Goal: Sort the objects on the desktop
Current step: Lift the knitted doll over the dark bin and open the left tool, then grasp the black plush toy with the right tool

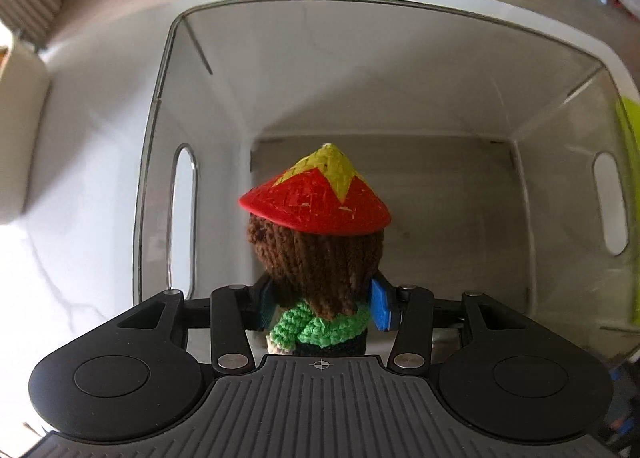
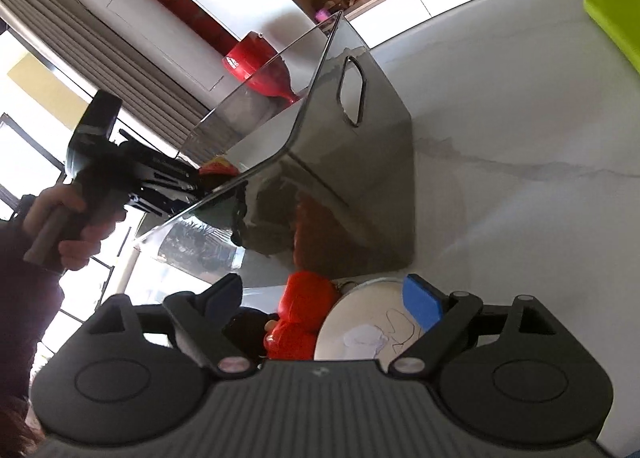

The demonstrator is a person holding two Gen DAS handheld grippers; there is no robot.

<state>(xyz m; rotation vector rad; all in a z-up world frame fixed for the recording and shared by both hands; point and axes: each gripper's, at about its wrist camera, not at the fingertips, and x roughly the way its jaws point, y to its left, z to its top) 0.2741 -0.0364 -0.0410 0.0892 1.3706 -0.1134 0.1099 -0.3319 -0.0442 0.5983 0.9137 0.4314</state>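
- The left gripper (image 1: 320, 308) has its blue-padded fingers (image 1: 380, 308) clamped on a crocheted doll (image 1: 316, 274), pressing it from both sides at the neck and shoulders.
- The doll has brown yarn hair, a green knitted collar and a red conical hat (image 1: 316, 197) with a yellow star-shaped tip; its back faces the left wrist camera.
- The doll is held over the open top of a clear plastic bin (image 1: 400, 69), within the line of the rim and above the bin's floor; whether it touches the floor cannot be told.
- The bin has oval handle cut-outs in its two side walls and stands on a white marbled counter (image 1: 80, 177).
- In the right wrist view the same bin (image 2: 376, 161) sits just ahead of the right gripper (image 2: 320, 306), and the left gripper (image 2: 168, 181), held in the person's hand (image 2: 76, 217), reaches over the bin's far rim.
- The right gripper's fingers (image 2: 422, 302) stand apart, with a red figurine (image 2: 298, 318) and a round white disc (image 2: 360, 322) bearing a line drawing lying between them; whether the pads touch either one cannot be told.
- A lime-green object (image 2: 616, 17) lies on the counter (image 2: 520, 137), well to the right of the bin.
- A red vase-like object (image 2: 260, 69) stands beyond the bin.
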